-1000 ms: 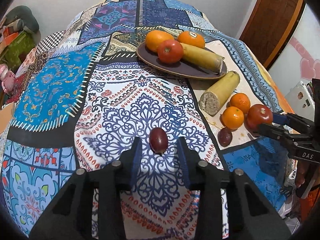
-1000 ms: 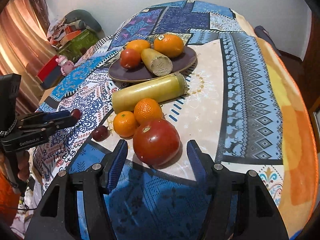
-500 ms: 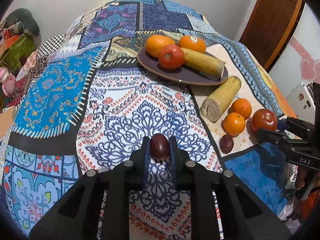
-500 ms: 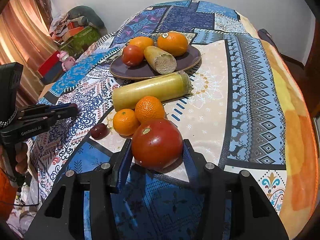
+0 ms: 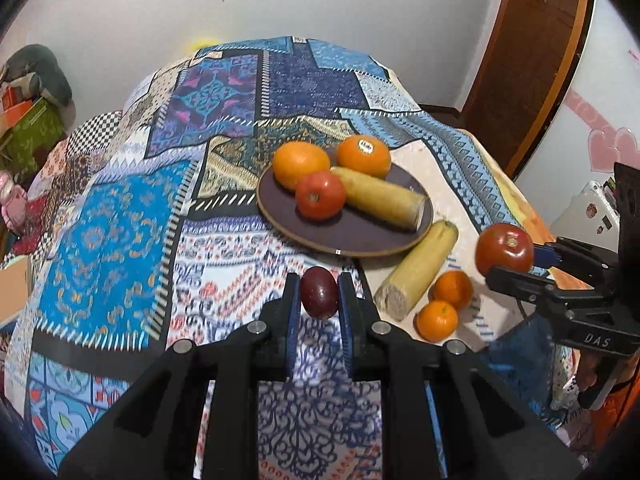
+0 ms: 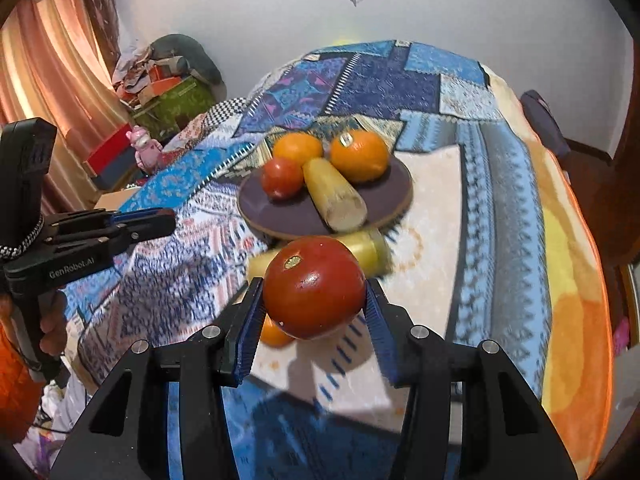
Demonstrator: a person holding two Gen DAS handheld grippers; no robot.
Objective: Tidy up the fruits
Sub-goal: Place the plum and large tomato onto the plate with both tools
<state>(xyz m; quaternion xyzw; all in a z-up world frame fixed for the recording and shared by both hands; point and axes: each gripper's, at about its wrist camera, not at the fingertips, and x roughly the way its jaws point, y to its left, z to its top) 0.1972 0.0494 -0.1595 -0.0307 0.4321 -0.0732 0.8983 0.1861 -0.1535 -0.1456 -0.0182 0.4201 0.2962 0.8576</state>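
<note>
My left gripper (image 5: 319, 294) is shut on a small dark purple fruit (image 5: 319, 291) and holds it above the patterned cloth, short of the plate. My right gripper (image 6: 314, 300) is shut on a large red tomato (image 6: 314, 286), lifted off the table; it also shows in the left wrist view (image 5: 505, 249). The dark round plate (image 5: 352, 236) holds two oranges (image 5: 301, 164), a tomato (image 5: 320, 195) and a yellow cut banana-like piece (image 5: 380, 197). A second yellow piece (image 5: 420, 264) and two small oranges (image 5: 452, 290) lie on the cloth right of the plate.
The table is covered by a patchwork cloth (image 5: 120, 216). A wooden door (image 5: 532, 60) stands at the right. Boxes and clutter (image 6: 168, 84) and a curtain (image 6: 52, 60) are beyond the table's left side. The left gripper's body (image 6: 92, 236) is at the left of the right wrist view.
Both grippers closed on their fruits and lifted them: the left raised the purple fruit toward the plate, the right raised the tomato off the cloth.
</note>
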